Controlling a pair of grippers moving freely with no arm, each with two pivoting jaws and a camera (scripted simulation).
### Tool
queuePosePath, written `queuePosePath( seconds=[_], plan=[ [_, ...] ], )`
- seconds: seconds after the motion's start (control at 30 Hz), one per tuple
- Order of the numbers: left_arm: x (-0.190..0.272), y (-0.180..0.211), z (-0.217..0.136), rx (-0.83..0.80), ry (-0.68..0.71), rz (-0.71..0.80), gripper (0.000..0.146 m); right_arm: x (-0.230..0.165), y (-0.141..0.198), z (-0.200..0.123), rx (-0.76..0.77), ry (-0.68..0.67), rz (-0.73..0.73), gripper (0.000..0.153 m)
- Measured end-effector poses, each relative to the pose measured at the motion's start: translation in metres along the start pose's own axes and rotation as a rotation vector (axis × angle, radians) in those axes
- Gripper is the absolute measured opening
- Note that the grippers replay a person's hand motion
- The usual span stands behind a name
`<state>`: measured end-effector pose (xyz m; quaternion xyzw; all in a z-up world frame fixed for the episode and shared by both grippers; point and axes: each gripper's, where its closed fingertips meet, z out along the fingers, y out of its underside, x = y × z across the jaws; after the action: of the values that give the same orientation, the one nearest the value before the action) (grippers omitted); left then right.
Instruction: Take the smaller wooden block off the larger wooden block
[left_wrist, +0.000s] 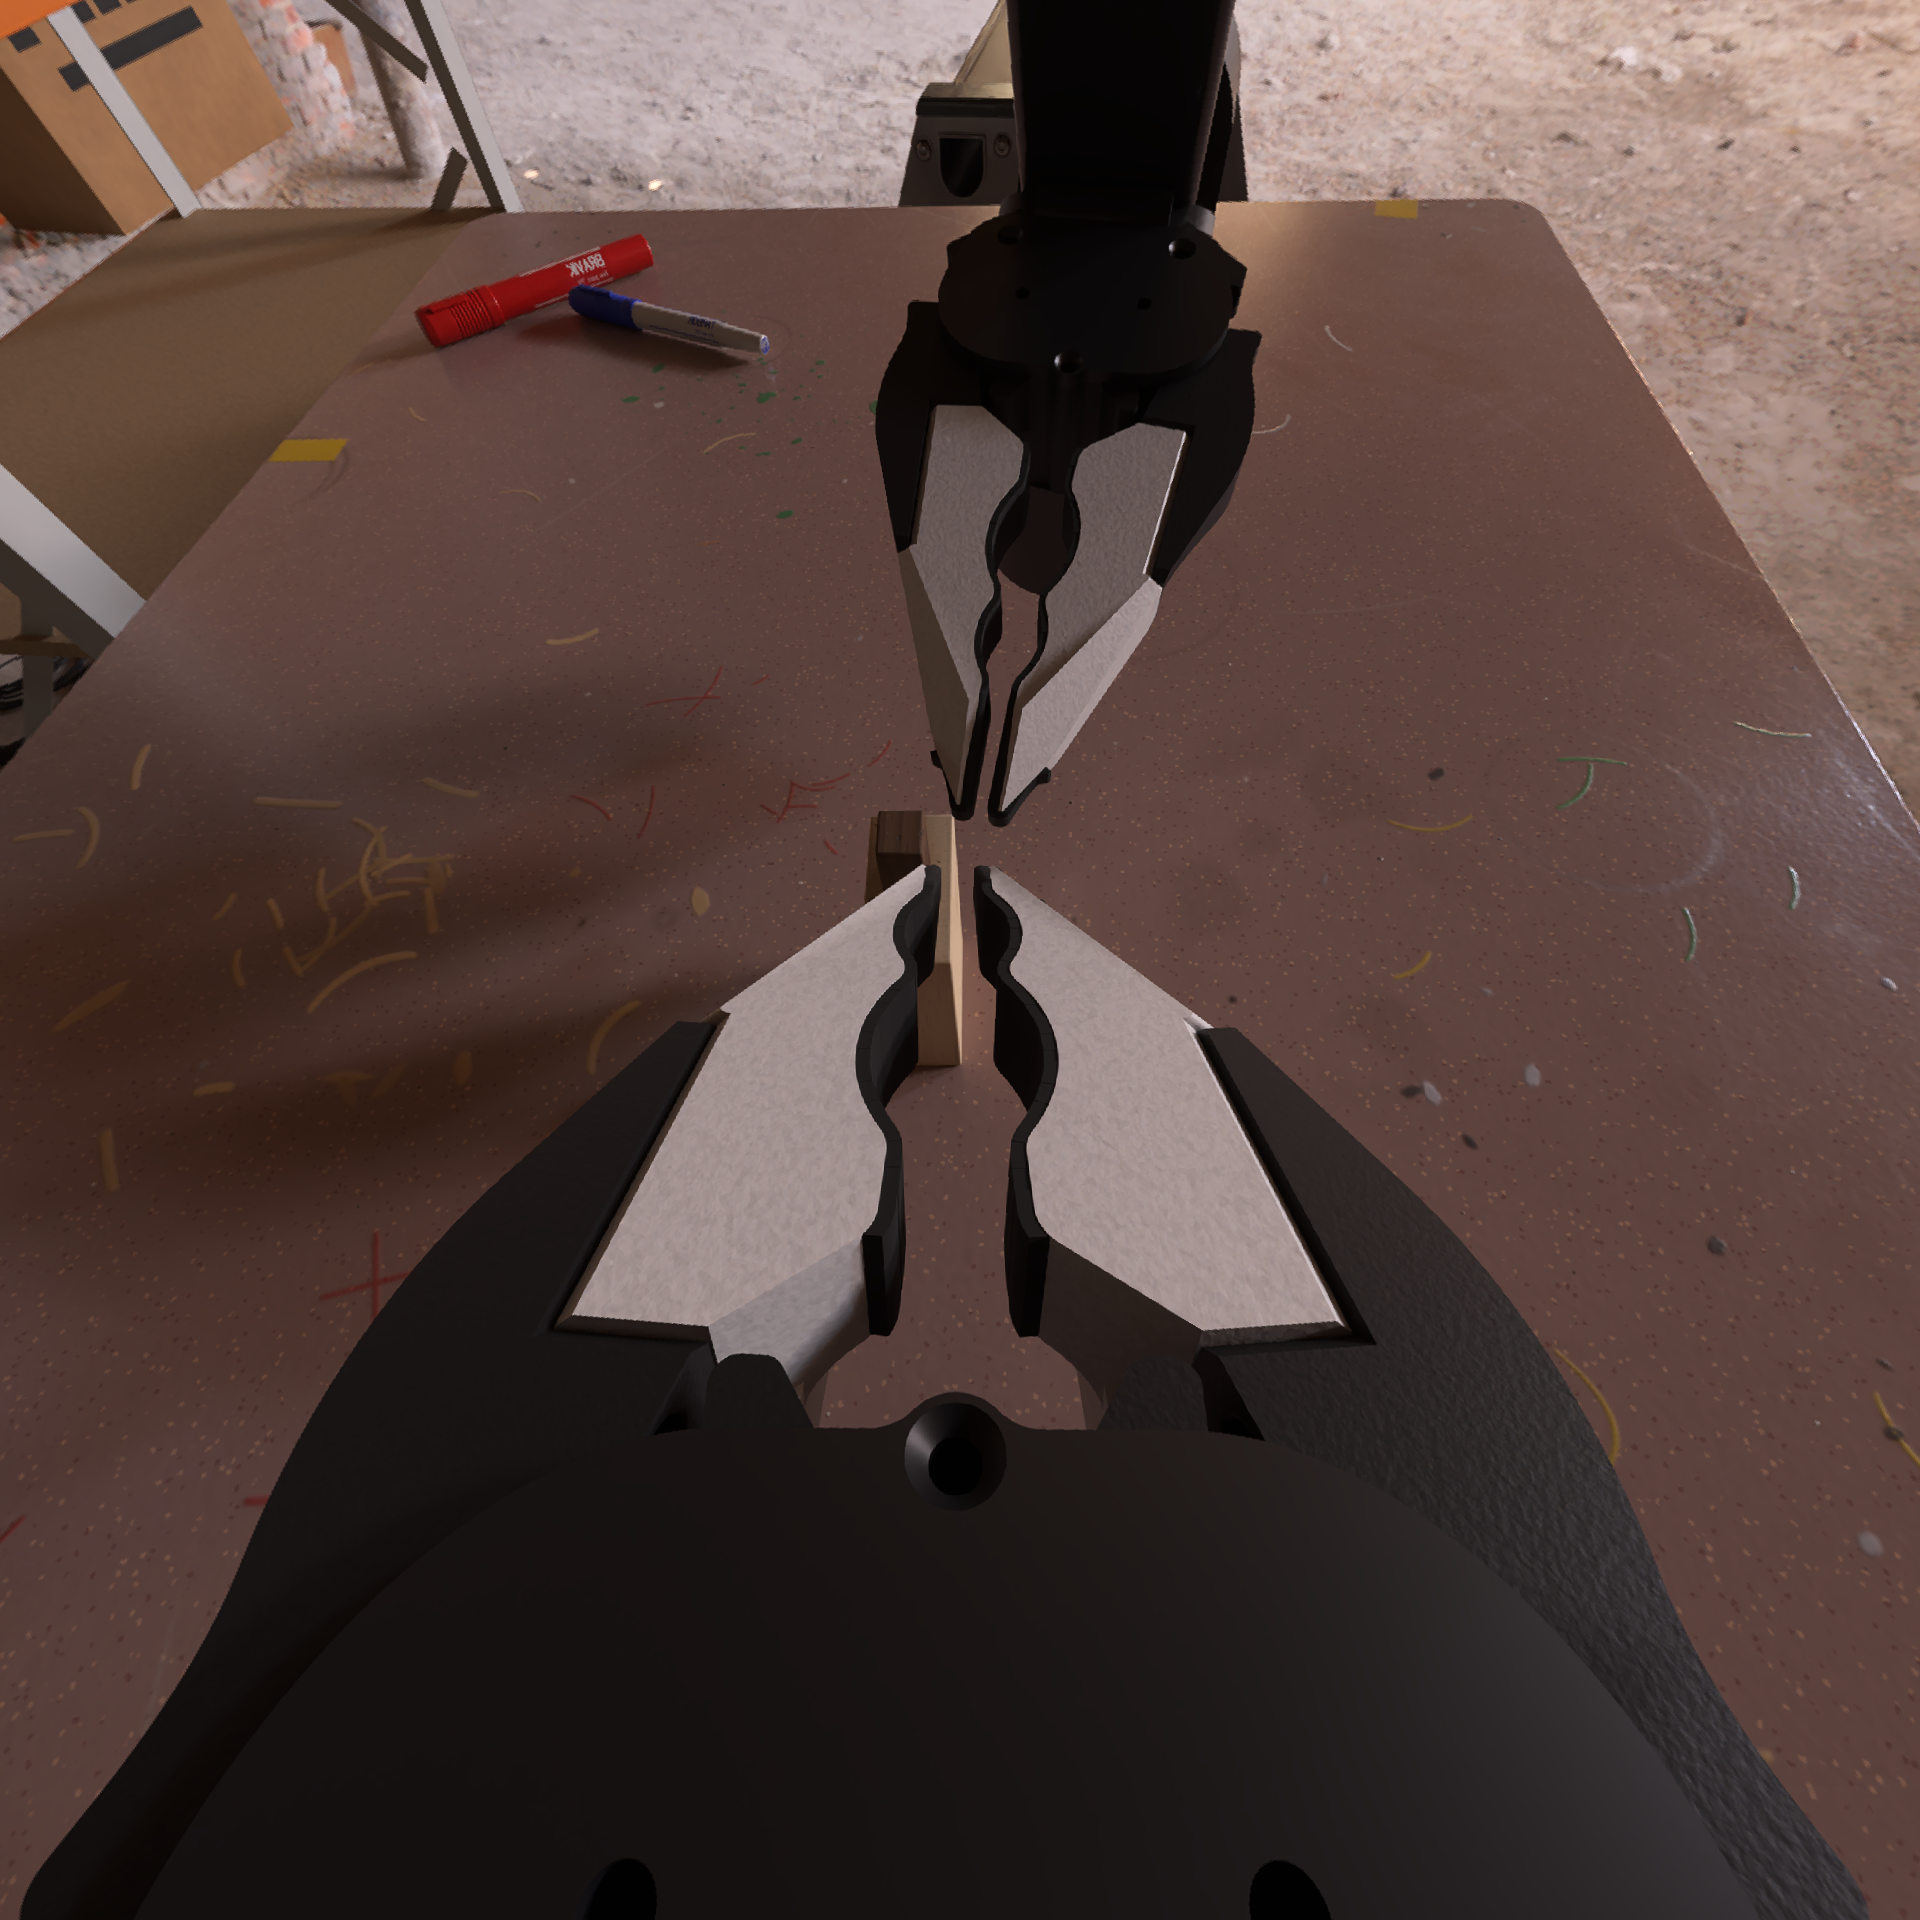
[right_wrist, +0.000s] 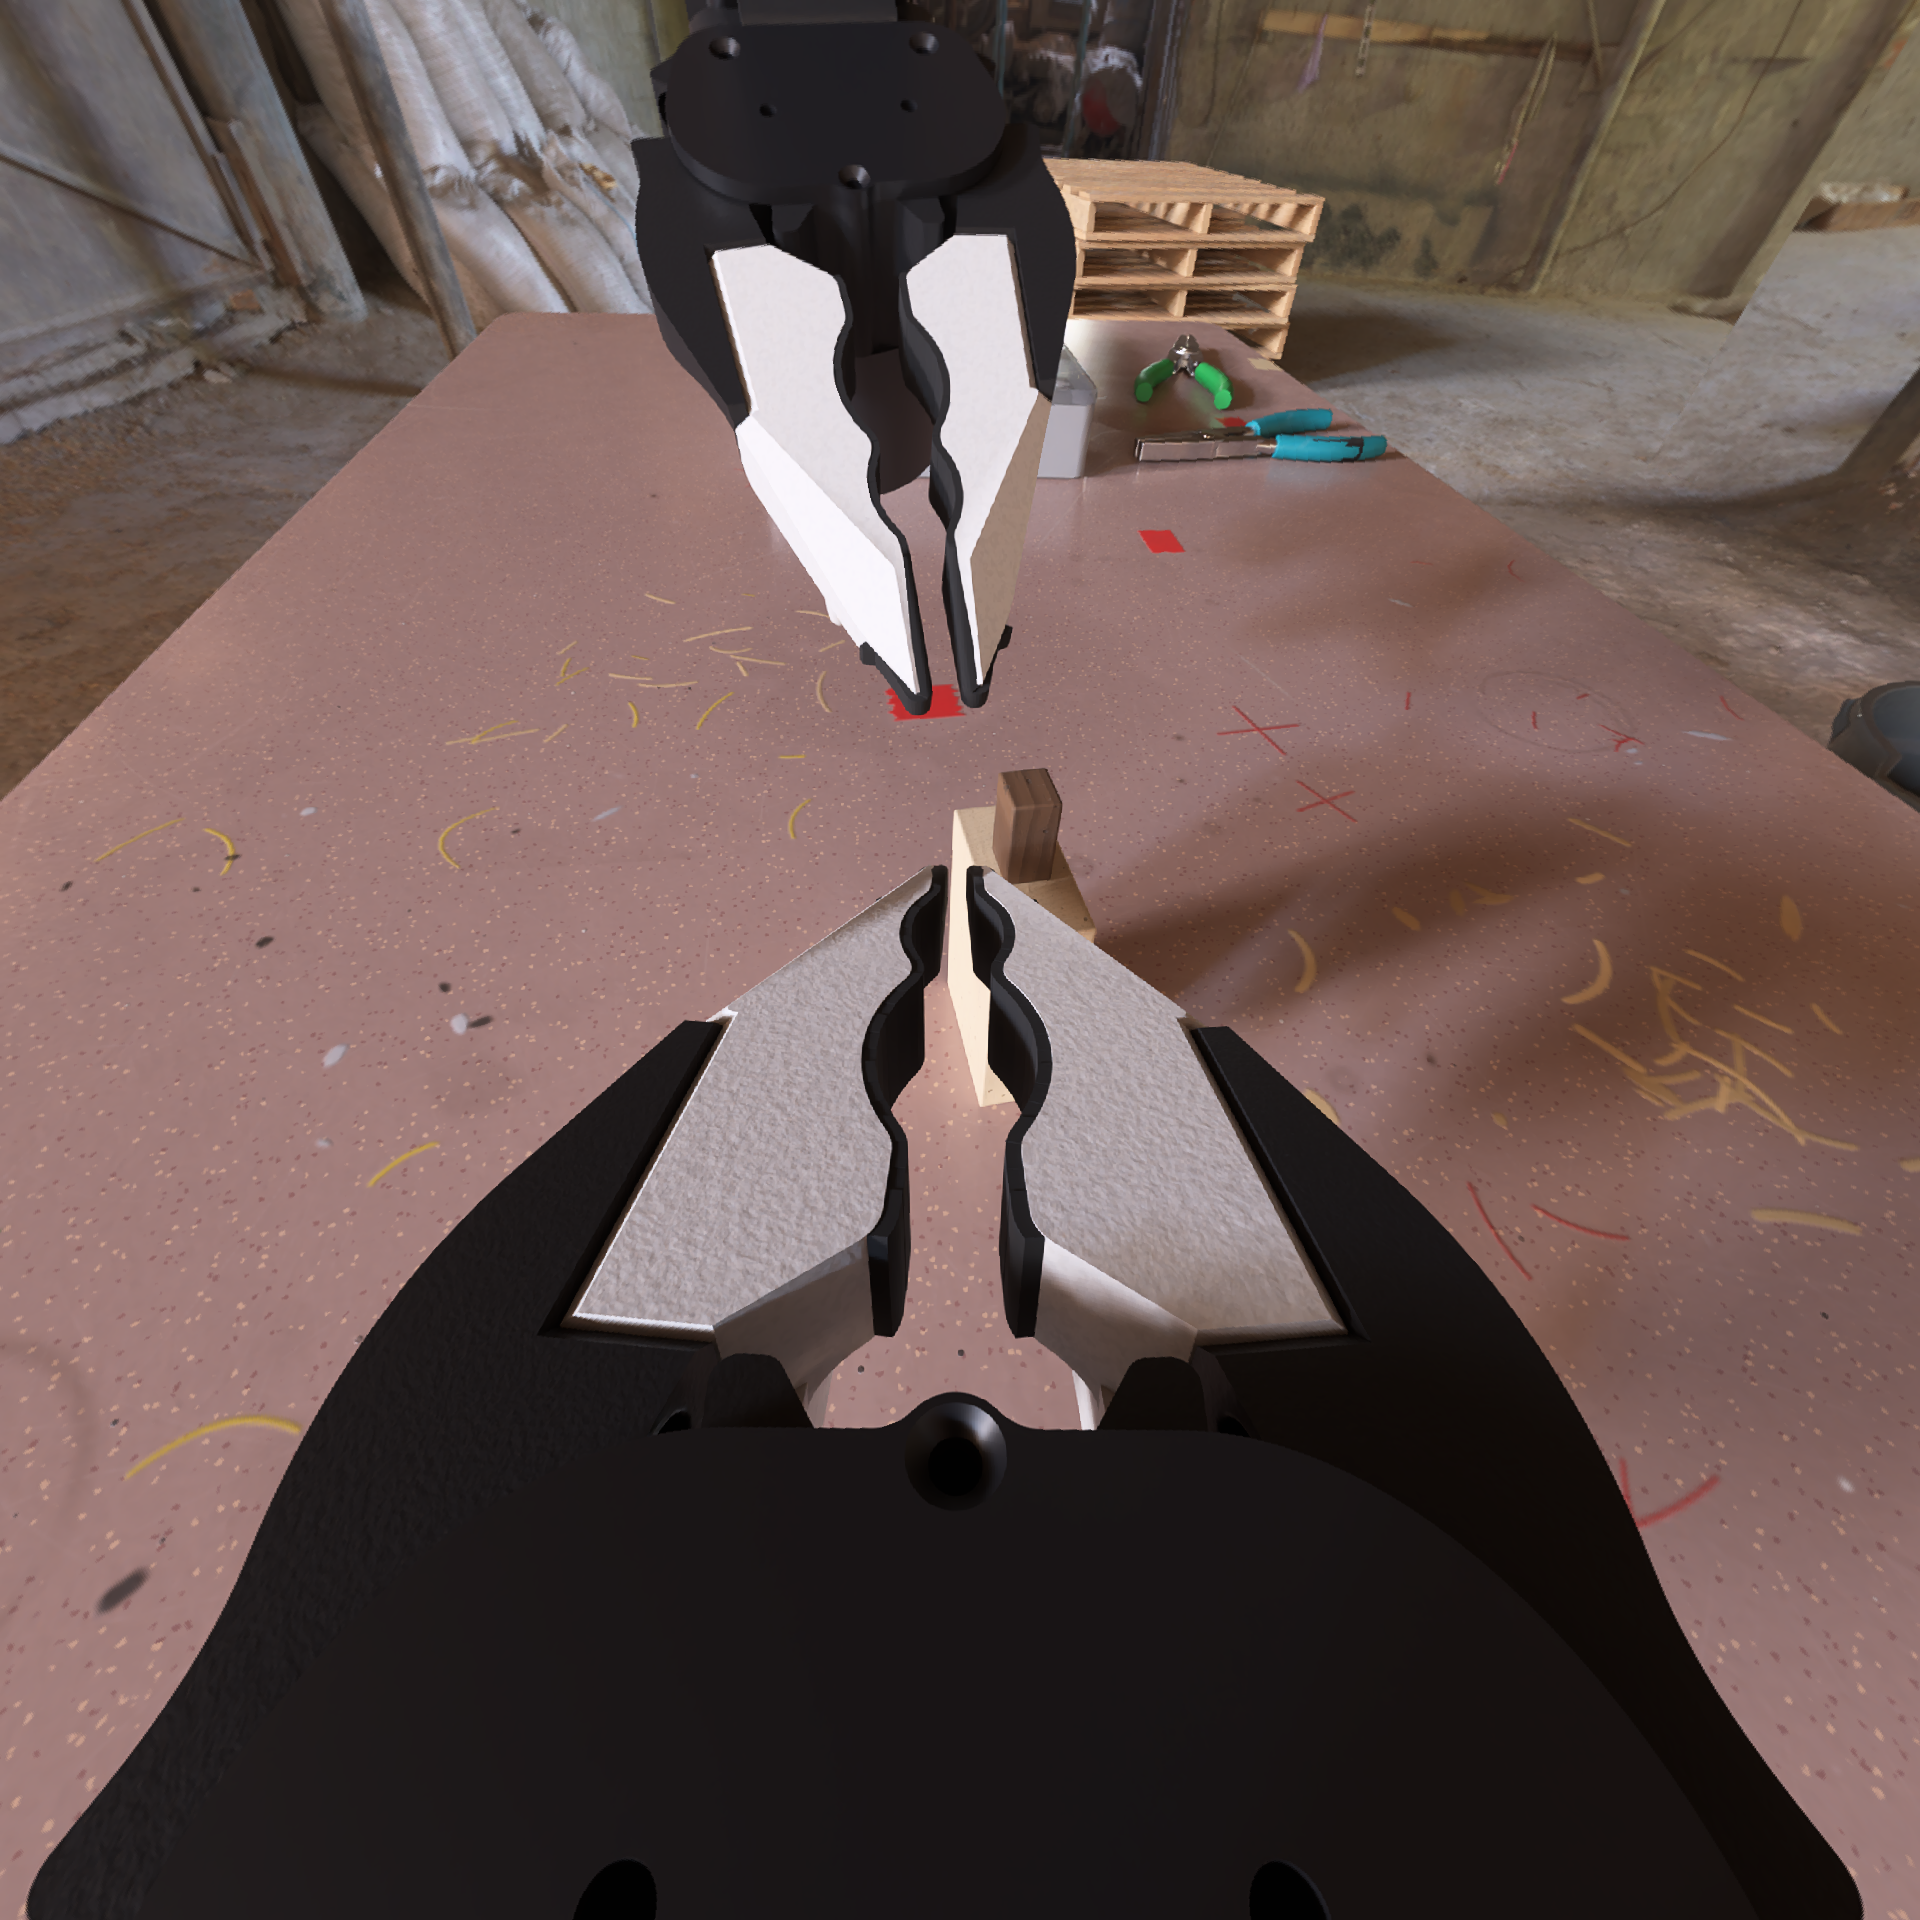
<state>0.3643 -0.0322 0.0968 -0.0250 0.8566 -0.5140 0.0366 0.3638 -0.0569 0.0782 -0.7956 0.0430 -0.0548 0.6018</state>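
Note:
A small dark wooden block (right_wrist: 1029, 826) stands on a larger pale wooden block (right_wrist: 971, 997) in the middle of the brown table (right_wrist: 416, 831). In the left wrist view the pale block (left_wrist: 940, 987) shows between my fingers, with the dark block (left_wrist: 896, 854) at its far left. My left gripper (left_wrist: 957, 878) is shut and empty, short of the blocks; it also shows in the right wrist view (right_wrist: 940, 698), hovering beyond them. My right gripper (right_wrist: 956, 878) is shut and empty, just in front of the pale block; it also shows in the left wrist view (left_wrist: 982, 812), its tips close above the blocks.
A red marker (left_wrist: 535, 286) and a blue-capped pen (left_wrist: 665, 322) lie at one end of the table. Green pliers (right_wrist: 1184, 374), teal-handled tools (right_wrist: 1278, 436) and a pale box (right_wrist: 1070, 416) lie at the other end. Red tape (right_wrist: 1162, 540) marks the top.

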Motion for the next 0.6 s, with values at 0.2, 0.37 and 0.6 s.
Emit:
queuePosePath(
  seconds=[0.2, 0.37, 0.6],
  plan=[
    [-0.001, 0.000, 0.000, -0.003, -0.011, 0.014, 0.007, -0.005, -0.003, -0.003, 0.013, -0.034, -0.013, 0.003],
    [-0.001, -0.001, 0.001, 0.003, -0.019, 0.025, 0.008, -0.001, -0.005, -0.011, 0.020, -0.045, 0.008, 0.004],
    [-0.010, -0.016, -0.003, 0.075, -0.015, -0.049, 0.034, -0.004, 0.008, -0.004, -0.043, -0.059, 0.002, 0.004]
  ],
)
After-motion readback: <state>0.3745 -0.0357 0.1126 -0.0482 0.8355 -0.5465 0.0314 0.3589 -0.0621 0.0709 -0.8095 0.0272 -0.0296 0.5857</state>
